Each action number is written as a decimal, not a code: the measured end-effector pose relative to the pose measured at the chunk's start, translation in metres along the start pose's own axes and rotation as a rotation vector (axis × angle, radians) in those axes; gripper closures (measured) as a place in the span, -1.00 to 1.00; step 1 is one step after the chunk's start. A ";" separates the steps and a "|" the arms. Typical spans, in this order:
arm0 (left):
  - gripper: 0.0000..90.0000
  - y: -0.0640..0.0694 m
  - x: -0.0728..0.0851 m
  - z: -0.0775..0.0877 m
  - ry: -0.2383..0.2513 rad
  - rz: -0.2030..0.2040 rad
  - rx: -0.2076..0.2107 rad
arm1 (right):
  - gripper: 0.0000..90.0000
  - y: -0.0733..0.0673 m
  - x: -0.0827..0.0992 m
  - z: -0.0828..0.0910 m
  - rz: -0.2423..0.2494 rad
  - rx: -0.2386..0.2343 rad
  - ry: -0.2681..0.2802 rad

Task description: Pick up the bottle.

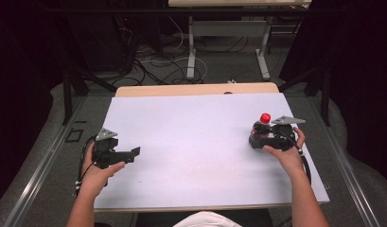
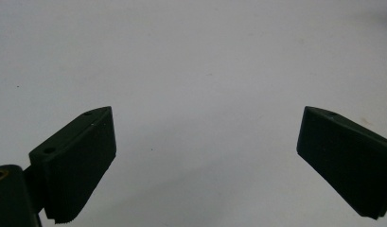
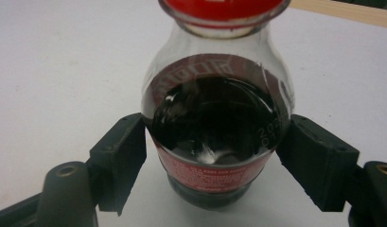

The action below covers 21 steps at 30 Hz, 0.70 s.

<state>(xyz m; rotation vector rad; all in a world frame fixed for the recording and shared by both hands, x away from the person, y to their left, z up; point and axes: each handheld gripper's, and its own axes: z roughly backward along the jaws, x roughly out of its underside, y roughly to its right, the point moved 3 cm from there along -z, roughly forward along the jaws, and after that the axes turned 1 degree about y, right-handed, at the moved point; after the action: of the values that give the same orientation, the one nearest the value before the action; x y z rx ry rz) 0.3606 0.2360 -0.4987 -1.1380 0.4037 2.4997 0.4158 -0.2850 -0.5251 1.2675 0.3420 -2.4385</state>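
Small glass bottle (image 3: pixel 218 123) with a red cap (image 1: pixel 265 117), a red label band and dark liquid filling most of it, standing upright at the right side of the white worktop (image 1: pixel 196 142). The right tongs (image 3: pixel 212 156) are clamped on its body, 1 jaw pressed to each side. The left tongs (image 2: pixel 205 161) sit spread wide over bare worktop at the left, gripping nothing.

A pale lilac-white sheet (image 1: pixel 191 142) covers the bench, whose light wooden edge (image 1: pixel 196 89) shows along the far side. Beyond it, on the grey floor (image 1: pixel 219 66), lies a tangle of black and white cables (image 1: pixel 158 64), beside the grey metal legs (image 1: pixel 191 47) of a second table.
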 end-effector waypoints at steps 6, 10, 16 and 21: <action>-0.87 0.000 0.002 -0.002 -0.013 -0.010 -0.003 | -0.38 0.001 0.005 -0.004 -0.015 0.004 0.022; -0.87 0.001 0.001 -0.002 -0.007 -0.007 -0.003 | -0.37 0.001 0.005 -0.003 -0.012 0.010 0.021; -0.87 0.001 0.001 -0.002 -0.011 -0.009 -0.002 | -0.33 0.000 0.004 -0.003 0.007 0.016 0.025; -0.87 0.001 0.001 -0.003 -0.001 -0.004 -0.005 | -0.29 -0.001 0.004 -0.001 0.027 0.021 0.023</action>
<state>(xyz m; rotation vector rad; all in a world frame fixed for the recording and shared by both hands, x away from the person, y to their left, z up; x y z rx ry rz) 0.3611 0.2339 -0.5010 -1.1382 0.3951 2.4989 0.4135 -0.2847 -0.5288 1.3018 0.3043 -2.4124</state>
